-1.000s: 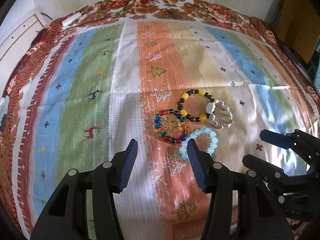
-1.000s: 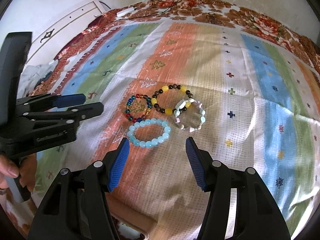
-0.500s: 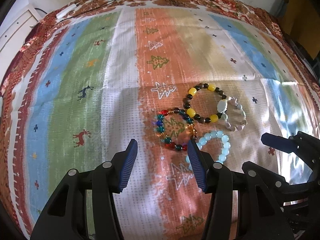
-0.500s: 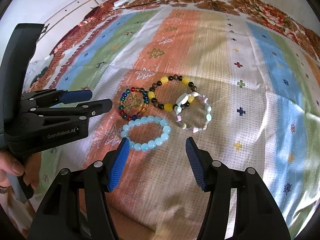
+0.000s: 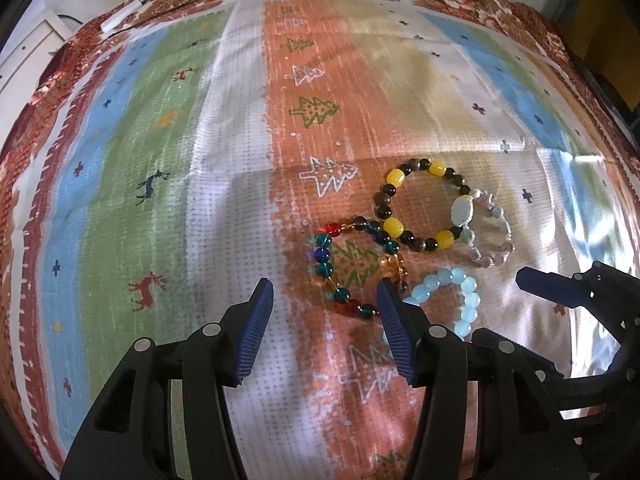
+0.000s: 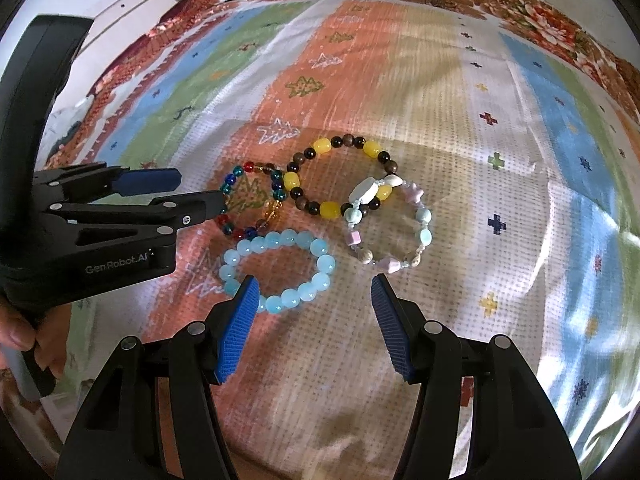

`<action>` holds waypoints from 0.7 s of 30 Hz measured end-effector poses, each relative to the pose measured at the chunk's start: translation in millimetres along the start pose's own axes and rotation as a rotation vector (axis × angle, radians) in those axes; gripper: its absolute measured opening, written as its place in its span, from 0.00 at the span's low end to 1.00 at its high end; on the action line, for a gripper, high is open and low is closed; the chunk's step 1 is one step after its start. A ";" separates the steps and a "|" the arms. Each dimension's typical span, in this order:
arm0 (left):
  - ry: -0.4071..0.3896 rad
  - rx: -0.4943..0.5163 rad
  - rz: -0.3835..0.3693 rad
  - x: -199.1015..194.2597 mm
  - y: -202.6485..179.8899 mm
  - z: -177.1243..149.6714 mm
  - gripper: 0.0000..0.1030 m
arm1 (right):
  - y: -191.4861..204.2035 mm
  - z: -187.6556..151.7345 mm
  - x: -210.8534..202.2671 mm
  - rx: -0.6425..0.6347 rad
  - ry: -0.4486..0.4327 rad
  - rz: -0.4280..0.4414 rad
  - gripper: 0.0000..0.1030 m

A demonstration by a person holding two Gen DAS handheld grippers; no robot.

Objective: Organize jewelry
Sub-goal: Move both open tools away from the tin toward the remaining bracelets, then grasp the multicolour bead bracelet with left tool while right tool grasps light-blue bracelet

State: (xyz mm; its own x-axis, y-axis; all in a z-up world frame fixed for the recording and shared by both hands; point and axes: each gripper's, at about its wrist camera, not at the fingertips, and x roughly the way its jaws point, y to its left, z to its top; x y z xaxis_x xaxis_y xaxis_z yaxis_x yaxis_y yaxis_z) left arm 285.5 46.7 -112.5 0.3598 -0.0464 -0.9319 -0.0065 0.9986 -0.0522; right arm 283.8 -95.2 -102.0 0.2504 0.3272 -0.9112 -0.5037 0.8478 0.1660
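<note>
1. My left gripper (image 5: 326, 308) hangs with its jaws apart and nothing between the pads; its right finger (image 5: 394, 332) covers part of the multicoloured glass bracelet (image 5: 352, 264) and the near side of the pale blue bracelet (image 5: 452, 300).
2. My right gripper (image 6: 316, 312) is likewise spread and empty, with the pale blue bracelet just ahead of its left finger (image 6: 236, 328).
3. All four bracelets lie bunched mid-cloth, well apart from every edge. The yellow-and-brown bracelet (image 6: 340, 176) touches the multicoloured one and overlaps the pastel charm bracelet (image 6: 392, 232).
4. Bare cloth lies open on every side of the cluster; the left tool (image 6: 120, 216) crowds its left flank in the right wrist view.
5. They rest on a striped cloth (image 5: 168, 184) printed with trees and deer, with a floral border at the far edge. A white cabinet (image 6: 136, 4) stands beyond the far left corner.
6. The far stripes are smeared; a thumb (image 6: 16, 332) grips the left handle at the frame's edge.
</note>
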 end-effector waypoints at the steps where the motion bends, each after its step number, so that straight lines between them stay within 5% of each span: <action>1: 0.003 0.001 0.002 1.9 0.6 0.7 0.52 | -0.3 0.8 2.9 0.000 0.004 -0.002 0.56; 19: 0.035 0.077 0.055 27.5 -5.5 5.5 0.47 | -0.3 8.6 29.1 -0.036 0.042 -0.039 0.56; 21: 0.037 0.067 0.067 27.5 -3.4 5.2 0.40 | 0.0 8.0 29.4 -0.042 0.043 -0.051 0.43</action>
State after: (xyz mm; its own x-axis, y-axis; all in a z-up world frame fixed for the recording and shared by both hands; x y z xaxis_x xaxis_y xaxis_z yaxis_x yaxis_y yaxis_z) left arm 300.3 42.1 -136.0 0.3257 0.0209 -0.9453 0.0331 0.9989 0.0335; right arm 297.8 -82.3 -125.8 0.2416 0.2647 -0.9336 -0.5257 0.8444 0.1033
